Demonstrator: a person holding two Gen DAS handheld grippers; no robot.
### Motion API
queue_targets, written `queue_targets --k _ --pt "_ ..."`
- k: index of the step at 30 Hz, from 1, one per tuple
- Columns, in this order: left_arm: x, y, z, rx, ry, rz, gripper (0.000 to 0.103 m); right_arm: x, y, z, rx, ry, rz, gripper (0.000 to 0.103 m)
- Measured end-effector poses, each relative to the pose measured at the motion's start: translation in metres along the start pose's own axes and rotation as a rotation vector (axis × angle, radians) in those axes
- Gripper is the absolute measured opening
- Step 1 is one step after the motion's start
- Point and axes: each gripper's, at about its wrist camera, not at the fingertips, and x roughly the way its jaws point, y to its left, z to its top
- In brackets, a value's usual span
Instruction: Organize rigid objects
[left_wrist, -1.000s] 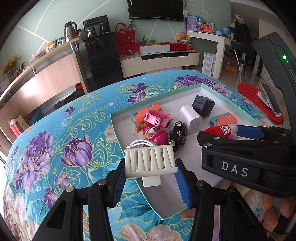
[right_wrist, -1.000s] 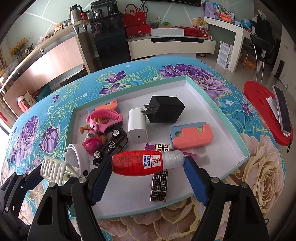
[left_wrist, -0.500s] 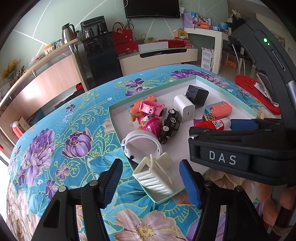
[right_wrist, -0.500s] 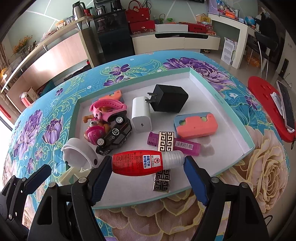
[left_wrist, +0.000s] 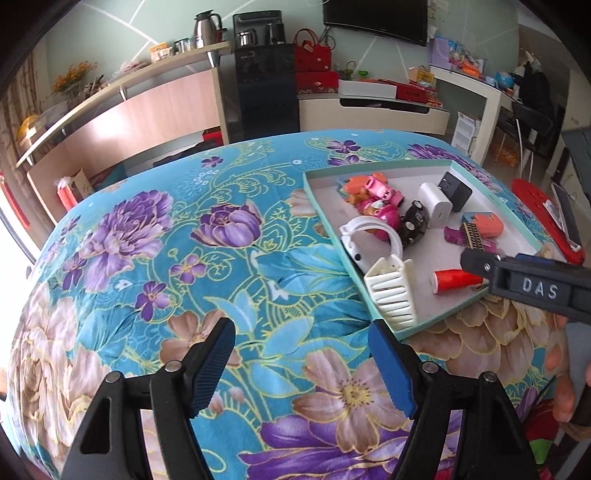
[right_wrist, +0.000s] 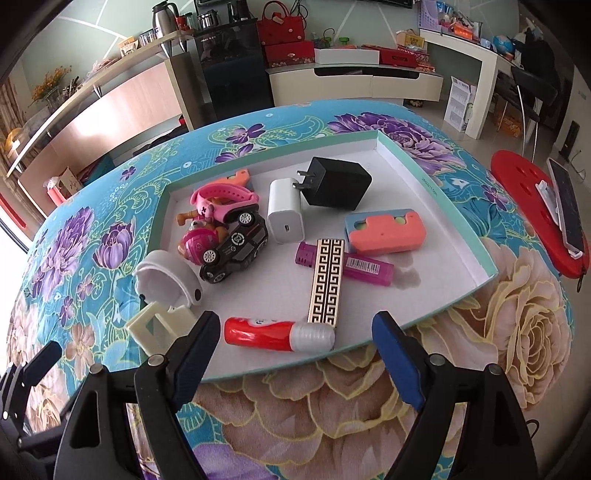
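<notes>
A shallow white tray with a teal rim (right_wrist: 476, 243) (left_wrist: 314, 192) sits on the floral table and holds several small objects. A red glue tube with a silver cap (right_wrist: 277, 334) (left_wrist: 456, 280) lies in the tray by its near edge. A cream ribbed holder (left_wrist: 393, 293) (right_wrist: 155, 325) leans at the tray's near left corner beside a white round case (right_wrist: 166, 280). My left gripper (left_wrist: 301, 365) is open and empty over the cloth, left of the tray. My right gripper (right_wrist: 291, 354) is open and empty just behind the glue tube.
The tray also holds a black charger (right_wrist: 340, 182), a white charger (right_wrist: 284, 210), a black toy car (right_wrist: 236, 251), pink toys (right_wrist: 221, 203), a gold patterned lighter (right_wrist: 327, 280), a purple tube (right_wrist: 369, 267) and an orange case (right_wrist: 384, 232). A red stool with a phone (right_wrist: 561, 199) stands right.
My left gripper let go of the cream holder into the tray corner and drew back to the left. My right gripper opened and the red glue tube now lies in the tray.
</notes>
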Motion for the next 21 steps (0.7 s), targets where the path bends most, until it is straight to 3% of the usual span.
queue_targets --k 4,6,10,21 --pt "-0.005 0.015 -0.006 -0.05 0.023 0.027 0.085 -0.002 0.005 -0.015 -0.032 0.027 -0.008 0.085" --pt "-0.007 0.02 -0.011 -0.065 0.033 0.053 0.097 -0.002 0.007 -0.022 -0.042 0.038 -0.002 0.085" --pt "-0.013 0.029 -0.02 -0.095 0.042 0.089 0.103 -0.007 0.014 -0.032 -0.068 0.045 -0.001 0.085" --pt "-0.03 0.043 -0.037 -0.127 0.017 0.171 0.103 -0.026 0.037 -0.052 -0.136 0.018 0.027 0.085"
